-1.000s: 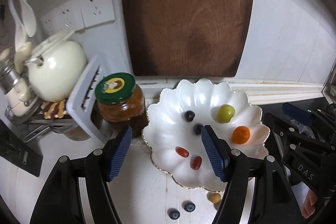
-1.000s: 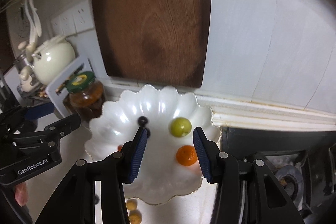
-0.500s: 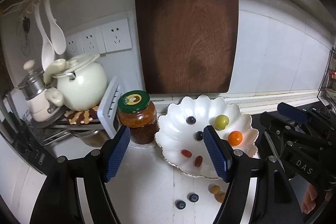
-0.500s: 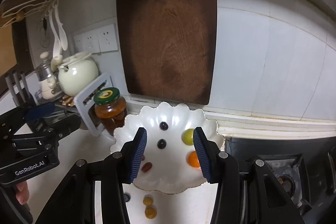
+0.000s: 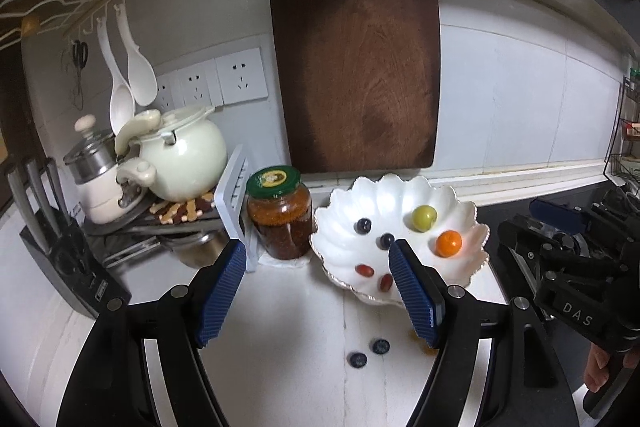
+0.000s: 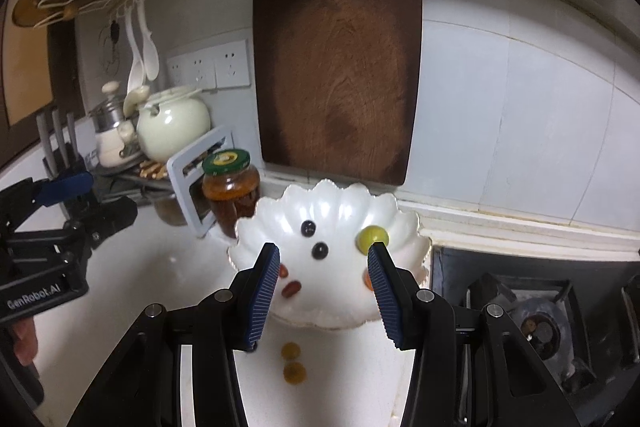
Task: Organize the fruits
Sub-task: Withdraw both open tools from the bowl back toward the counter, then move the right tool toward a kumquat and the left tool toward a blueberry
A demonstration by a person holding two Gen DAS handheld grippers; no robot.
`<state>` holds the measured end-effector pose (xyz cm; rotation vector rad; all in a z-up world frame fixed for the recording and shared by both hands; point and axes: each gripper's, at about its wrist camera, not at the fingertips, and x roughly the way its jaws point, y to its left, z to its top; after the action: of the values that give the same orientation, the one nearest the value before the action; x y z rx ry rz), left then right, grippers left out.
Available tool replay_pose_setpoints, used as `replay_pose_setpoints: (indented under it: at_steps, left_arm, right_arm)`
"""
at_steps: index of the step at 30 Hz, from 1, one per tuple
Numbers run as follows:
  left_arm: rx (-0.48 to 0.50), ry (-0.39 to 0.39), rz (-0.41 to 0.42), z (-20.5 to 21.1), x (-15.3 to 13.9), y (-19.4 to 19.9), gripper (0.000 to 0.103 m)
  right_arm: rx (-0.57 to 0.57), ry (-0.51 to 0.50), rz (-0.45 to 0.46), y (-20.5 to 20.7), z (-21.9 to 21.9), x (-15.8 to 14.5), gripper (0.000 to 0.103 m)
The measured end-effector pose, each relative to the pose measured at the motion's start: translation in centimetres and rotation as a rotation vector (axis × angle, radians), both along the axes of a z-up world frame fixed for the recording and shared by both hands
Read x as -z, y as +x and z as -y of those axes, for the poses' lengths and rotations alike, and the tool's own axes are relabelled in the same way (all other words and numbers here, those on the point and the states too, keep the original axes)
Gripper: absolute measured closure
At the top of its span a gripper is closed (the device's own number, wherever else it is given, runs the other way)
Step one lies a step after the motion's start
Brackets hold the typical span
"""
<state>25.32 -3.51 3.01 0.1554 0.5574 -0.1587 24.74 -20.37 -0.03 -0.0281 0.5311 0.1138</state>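
Nearest the cameras, four fruits lie loose on the white counter (image 5: 288,327): two blueberries (image 5: 370,353) below the left gripper (image 5: 316,291) and two small yellow-brown fruits (image 6: 293,363) below the right gripper (image 6: 322,291). The left jaws have just been opening and stand wide apart with nothing between them; the right jaws are moderately apart and also empty. Just beyond sits the white scalloped dish (image 5: 400,187), holding two blueberries, two red oval fruits, a green fruit (image 5: 424,215) and an orange one (image 5: 448,243). The likely step is gathering the strays into the dish (they are round and will roll), so come down over one fruit at a time, pads either side, and close gently. Farther back stand a green-lidded jar (image 5: 279,213) and a wooden cutting board (image 5: 356,67) against the wall.
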Motion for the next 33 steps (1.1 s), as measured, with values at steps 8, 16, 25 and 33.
replay_pose_setpoints:
  at_steps: [8, 16, 25, 33]
  left_arm:
    - [0.009, 0.003, -0.027, 0.1, 1.6, -1.9, 0.029]
    - [0.012, -0.012, -0.067, -0.4, 3.6, -3.2, 0.029]
    - [0.011, -0.011, -0.096, -0.7, 5.9, -4.0, 0.029]
    - [0.036, 0.025, -0.124, -0.9, 8.2, -3.8, 0.029]
  right_arm:
    - [-0.011, 0.027, 0.012, -2.3, 0.0, 1.0, 0.056]
    - [-0.017, 0.017, 0.019, -4.2, -0.5, 2.3, 0.056]
    - [-0.021, 0.035, -0.032, -4.7, -0.8, 4.9, 0.056]
    - [-0.027, 0.021, -0.080, -4.4, -1.6, 7.0, 0.056]
